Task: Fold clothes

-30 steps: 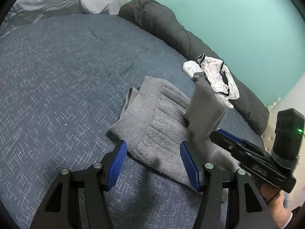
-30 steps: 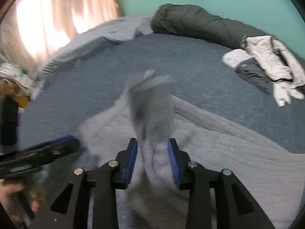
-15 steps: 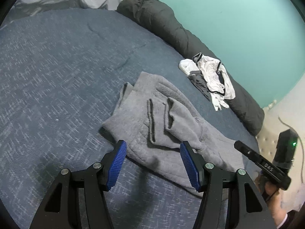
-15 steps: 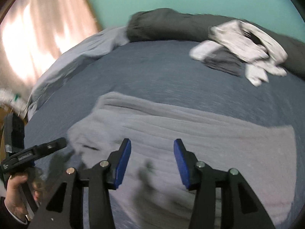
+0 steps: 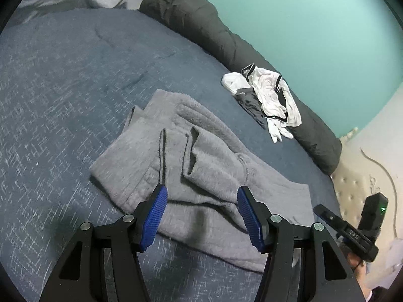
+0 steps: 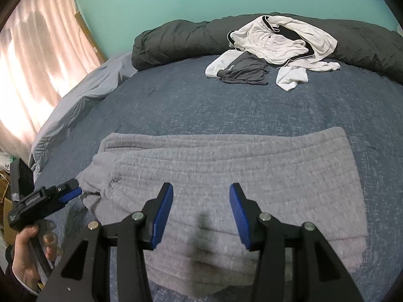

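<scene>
The grey fleece garment (image 5: 201, 166) looks soft, thick and limp, so it should drape and sag from any pinch and weigh little. Its fuzzy quilted surface ought to grip well between the ribbed blue pads, with nothing fragile about it. The best holds are probably its edges and corners: the near hem in front of the left gripper (image 5: 201, 216), or the far right corner in the right wrist view, where 1 layer can be pinched without catching what lies beneath.

It lies spread on the blue bedspread (image 5: 50, 100), partly folded. A narrower piece, likely a sleeve, is laid over the body and leaves 2 dark creases. In the right wrist view it shows as a broad grey rectangle with stitched ribs running across.

The left gripper hovers over the near edge, jaws apart and empty. The right gripper (image 6: 201, 214) has just been opening; its jaws stand apart above the cloth with nothing pinched between them.

A pile of white and dark clothes (image 6: 272, 47) waits against the dark rolled duvet (image 6: 176, 40), well apart from the grey piece.
</scene>
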A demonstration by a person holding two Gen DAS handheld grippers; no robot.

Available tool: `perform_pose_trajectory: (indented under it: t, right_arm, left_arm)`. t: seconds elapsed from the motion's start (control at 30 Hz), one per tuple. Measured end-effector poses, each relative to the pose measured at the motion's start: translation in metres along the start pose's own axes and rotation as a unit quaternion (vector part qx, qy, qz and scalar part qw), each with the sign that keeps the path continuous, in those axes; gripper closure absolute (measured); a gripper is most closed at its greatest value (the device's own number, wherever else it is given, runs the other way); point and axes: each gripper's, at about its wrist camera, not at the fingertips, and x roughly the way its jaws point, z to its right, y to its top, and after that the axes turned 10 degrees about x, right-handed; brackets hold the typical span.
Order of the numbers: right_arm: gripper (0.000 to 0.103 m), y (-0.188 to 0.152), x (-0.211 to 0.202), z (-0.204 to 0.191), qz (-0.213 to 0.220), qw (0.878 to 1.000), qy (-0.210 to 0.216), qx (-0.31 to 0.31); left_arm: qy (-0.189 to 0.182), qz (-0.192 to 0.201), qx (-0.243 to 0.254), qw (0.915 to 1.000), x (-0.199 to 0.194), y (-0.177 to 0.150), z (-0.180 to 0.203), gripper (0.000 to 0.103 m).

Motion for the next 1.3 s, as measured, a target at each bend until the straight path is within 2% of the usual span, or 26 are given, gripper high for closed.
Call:
perform_pose_trajectory:
  t: [0.07, 0.17, 0.3, 0.47, 0.53, 0.7, 0.8, 1.03, 1.17, 1.23, 1.27, 1.3]
  right_arm:
    - [0.056, 0.000, 0.000, 0.003, -0.003, 1.000, 0.002, 0.002]
    - [0.056, -0.001, -0.001, 0.007, -0.003, 1.000, 0.002, 0.004]
    - [0.056, 0.000, -0.002, 0.010, -0.002, 1.000, 0.003, 0.009]
    - [0.056, -0.001, -0.002, 0.011, -0.004, 1.000, 0.003, 0.016]
    - [0.056, -0.001, -0.003, 0.010, -0.004, 1.000, 0.005, 0.015]
    - [0.056, -0.002, -0.004, 0.010, -0.006, 1.000, 0.004, 0.014]
    - [0.056, -0.003, -0.005, 0.013, -0.006, 1.000, 0.003, 0.019]
    - [0.056, -0.004, -0.005, 0.021, -0.007, 0.999, -0.003, 0.031]
    - [0.056, -0.005, -0.005, 0.023, -0.008, 0.999, -0.002, 0.036]
    - [0.056, -0.006, -0.005, 0.022, -0.008, 0.999, 0.000, 0.036]
    - [0.056, -0.007, -0.005, 0.021, -0.008, 0.999, 0.000, 0.034]
    - [0.056, -0.008, -0.004, 0.021, -0.009, 0.999, 0.000, 0.033]
  left_arm:
    - [-0.002, 0.004, -0.001, 1.0000, 0.000, 0.002, 0.000, 0.044]
    - [0.000, 0.008, 0.006, 1.0000, -0.001, 0.004, 0.002, 0.052]
    - [0.017, 0.021, 0.029, 0.9992, -0.006, 0.010, 0.011, 0.052]
    - [0.010, 0.004, 0.032, 0.9994, 0.009, 0.008, 0.011, 0.055]
    - [0.005, -0.001, 0.025, 0.9997, 0.013, 0.007, 0.008, 0.059]
    - [-0.003, -0.003, 0.006, 1.0000, 0.019, 0.006, -0.003, 0.099]
    - [-0.021, 0.008, -0.004, 0.9997, 0.015, 0.007, -0.005, 0.103]
    - [-0.009, 0.039, -0.001, 0.9992, -0.007, 0.013, -0.003, 0.103]
    - [-0.009, 0.026, -0.029, 0.9992, -0.003, 0.013, -0.014, 0.103]
    - [-0.013, 0.014, -0.039, 0.9991, 0.002, 0.011, -0.017, 0.098]
    - [-0.014, 0.011, -0.036, 0.9992, 0.004, 0.010, -0.015, 0.091]
    - [-0.013, 0.008, -0.033, 0.9994, 0.006, 0.009, -0.013, 0.076]
